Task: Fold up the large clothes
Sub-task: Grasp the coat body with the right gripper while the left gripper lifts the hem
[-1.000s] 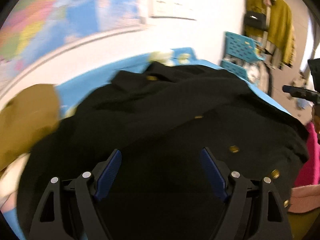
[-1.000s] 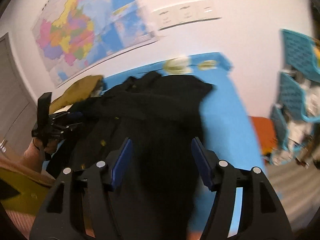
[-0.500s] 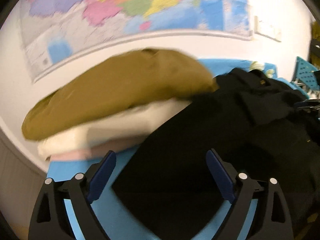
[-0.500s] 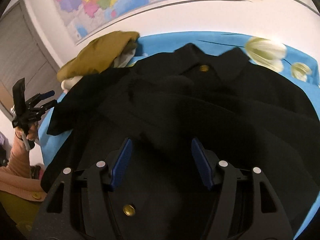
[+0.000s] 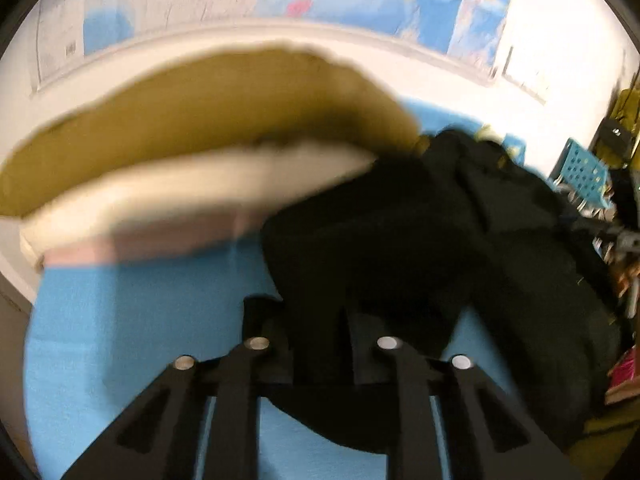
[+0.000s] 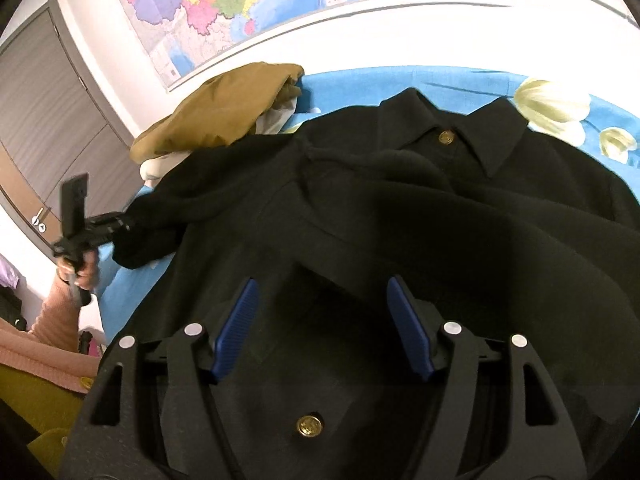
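Observation:
A large black coat (image 6: 440, 220) with gold buttons lies spread, collar at the far side, on a blue flowered tablecloth (image 6: 400, 80). Its left sleeve (image 6: 160, 208) stretches out to the left, where my left gripper (image 6: 120, 222) holds the cuff. In the left wrist view the left gripper (image 5: 312, 312) is closing, its jaws near together with the black cloth (image 5: 400, 220) pinched between them. My right gripper (image 6: 320, 280) hovers over the coat's front, jaws opening, blue pads (image 6: 236, 328) wide apart and nothing gripped.
A stack of folded clothes, olive (image 5: 200, 120) over cream (image 5: 200, 188), sits at the table's far left, close to the sleeve. A person's hand (image 6: 80, 272) in a pink sleeve holds the left tool. A grey door (image 6: 48, 100), a wall map (image 6: 260, 0) and blue crates (image 5: 584, 172) surround the table.
My left gripper swung left from the coat's front to the sleeve end and shut on the cuff. The right gripper shifted left over the coat's front and stayed open.

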The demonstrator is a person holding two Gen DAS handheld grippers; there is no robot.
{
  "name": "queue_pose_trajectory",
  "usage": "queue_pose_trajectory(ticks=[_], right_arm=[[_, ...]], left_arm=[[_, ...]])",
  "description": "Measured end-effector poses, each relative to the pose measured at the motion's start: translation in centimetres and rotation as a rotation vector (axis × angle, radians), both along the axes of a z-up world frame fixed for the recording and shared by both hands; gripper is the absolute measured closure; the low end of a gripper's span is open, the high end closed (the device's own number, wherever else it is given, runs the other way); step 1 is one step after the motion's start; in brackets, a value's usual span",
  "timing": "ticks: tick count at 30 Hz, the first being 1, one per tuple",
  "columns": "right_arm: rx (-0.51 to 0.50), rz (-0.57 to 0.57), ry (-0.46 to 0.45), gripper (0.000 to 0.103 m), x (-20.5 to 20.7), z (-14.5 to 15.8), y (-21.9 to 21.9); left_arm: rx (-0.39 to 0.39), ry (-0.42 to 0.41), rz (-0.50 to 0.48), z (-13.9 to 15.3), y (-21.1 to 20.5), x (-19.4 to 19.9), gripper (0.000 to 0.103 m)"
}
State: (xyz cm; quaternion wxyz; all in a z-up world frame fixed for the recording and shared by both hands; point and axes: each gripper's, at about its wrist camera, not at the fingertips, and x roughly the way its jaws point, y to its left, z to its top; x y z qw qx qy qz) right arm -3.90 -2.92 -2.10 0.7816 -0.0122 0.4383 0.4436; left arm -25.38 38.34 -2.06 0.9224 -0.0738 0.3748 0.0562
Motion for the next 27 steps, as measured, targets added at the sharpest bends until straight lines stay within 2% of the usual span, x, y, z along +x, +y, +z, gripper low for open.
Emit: queue_pose_trajectory(ticks=[5, 7, 9, 13, 14, 16, 19, 20, 21, 23, 24, 25, 26, 27], right_arm=[[0.047, -0.03, -0.03, 0.036, 0.0, 1.6, -1.7], [0.063, -0.042, -0.042, 0.036, -0.2, 2.0, -2.2], [0.08, -0.053, -0.045, 0.036, -0.4, 2.1, -2.7], [0.086, -0.066, -0.041, 0.035, -0.8, 1.8, -3.6], [0.085, -0.069, -0.034, 0.035, -0.8, 1.6, -3.8], [0.08, -0.071, -0.025, 0.035, -0.9, 1.3, -4.0], [0.082, -0.064, -0.013, 0.035, -1.2, 0.8, -4.1], [0.088, -0.059, -0.008, 0.035, -1.3, 0.7, -4.1], [0.096, -0.046, -0.002, 0.034, -1.5, 0.6, -3.9], [0.105, -0.019, 0.006, 0.033, -1.8, 0.4, -3.2], [0.107, -0.003, 0.008, 0.033, -2.0, 0.4, -2.8], [0.112, 0.018, 0.008, 0.033, -2.2, 0.3, -2.2], [0.118, 0.04, 0.011, 0.033, -2.4, 0.3, -1.5], [0.123, 0.058, 0.013, 0.033, -2.6, 0.2, -0.9]], left_arm=[[0.128, -0.148, -0.154, 8.5, -5.3, 2.2, 0.091], [0.17, -0.168, -0.238, 10.9, -8.2, 4.2, 0.091], [0.194, -0.148, -0.316, 12.1, -11.5, 7.2, 0.09], [0.215, -0.047, -0.431, 10.2, -16.4, 12.9, 0.079], [0.219, -0.023, -0.453, 9.4, -17.5, 13.7, 0.067], [0.216, 0.029, -0.442, 7.6, -18.9, 16.0, 0.054], [0.138, 0.065, -0.444, 6.1, -19.2, 17.5, 0.048], [0.121, 0.06, -0.441, 6.1, -18.8, 17.1, 0.04], [0.092, 0.032, -0.439, 6.5, -18.0, 16.3, 0.035], [0.058, -0.045, -0.452, 6.9, -16.8, 14.4, 0.019], [0.038, -0.13, -0.483, 7.5, -15.8, 12.2, 0.018], [0.02, -0.188, -0.509, 7.9, -15.3, 10.7, 0.01], [0.013, -0.22, -0.518, 8.0, -14.5, 9.4, 0.007], [0.022, -0.217, -0.504, 7.7, -14.0, 8.5, 0.007]])
